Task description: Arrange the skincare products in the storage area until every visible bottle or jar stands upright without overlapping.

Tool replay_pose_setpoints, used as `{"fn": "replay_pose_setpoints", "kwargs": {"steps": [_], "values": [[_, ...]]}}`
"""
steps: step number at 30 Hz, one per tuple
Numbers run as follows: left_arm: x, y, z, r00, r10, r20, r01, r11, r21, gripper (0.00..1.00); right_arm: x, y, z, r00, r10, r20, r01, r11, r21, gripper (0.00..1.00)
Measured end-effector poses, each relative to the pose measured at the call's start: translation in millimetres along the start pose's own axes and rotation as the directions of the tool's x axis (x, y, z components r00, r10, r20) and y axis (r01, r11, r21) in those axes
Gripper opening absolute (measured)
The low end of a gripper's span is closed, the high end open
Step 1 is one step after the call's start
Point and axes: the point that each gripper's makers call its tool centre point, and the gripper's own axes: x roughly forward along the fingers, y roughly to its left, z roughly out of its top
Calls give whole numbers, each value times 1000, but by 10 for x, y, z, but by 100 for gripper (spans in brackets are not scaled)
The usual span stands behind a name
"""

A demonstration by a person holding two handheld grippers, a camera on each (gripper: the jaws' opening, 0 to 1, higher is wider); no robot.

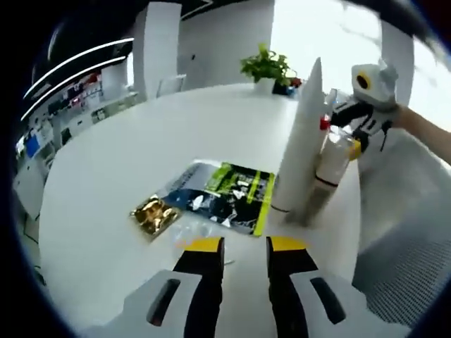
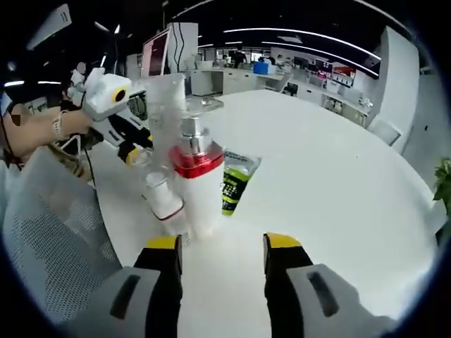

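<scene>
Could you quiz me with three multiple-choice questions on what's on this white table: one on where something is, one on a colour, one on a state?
1. Where does the gold sachet lie?
A. on the table, beside the green-and-black packet
B. on the chair
C. in a claw

2. What colour is the pump bottle's collar?
A. blue
B. red
C. green

3. How does the pump bottle stand?
A. on its side
B. upside down
C. upright

Answers: A, it rests on the tabletop next to the packet; B, a red ring under the pump; C, pump head on top.
</scene>
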Motion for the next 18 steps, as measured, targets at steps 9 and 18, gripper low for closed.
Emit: {"fn": "replay_pose_setpoints", "kwargs": {"steps": [9, 18], "values": [[219, 77, 41, 1000, -10, -10, 8, 991, -134, 13, 240, -315, 129, 1000, 30, 3, -30, 997, 75, 31], [367, 98, -68, 998, -38, -43, 28, 978, -207, 11, 673, -249, 236, 992, 126, -8, -125, 987, 103, 28]]}}
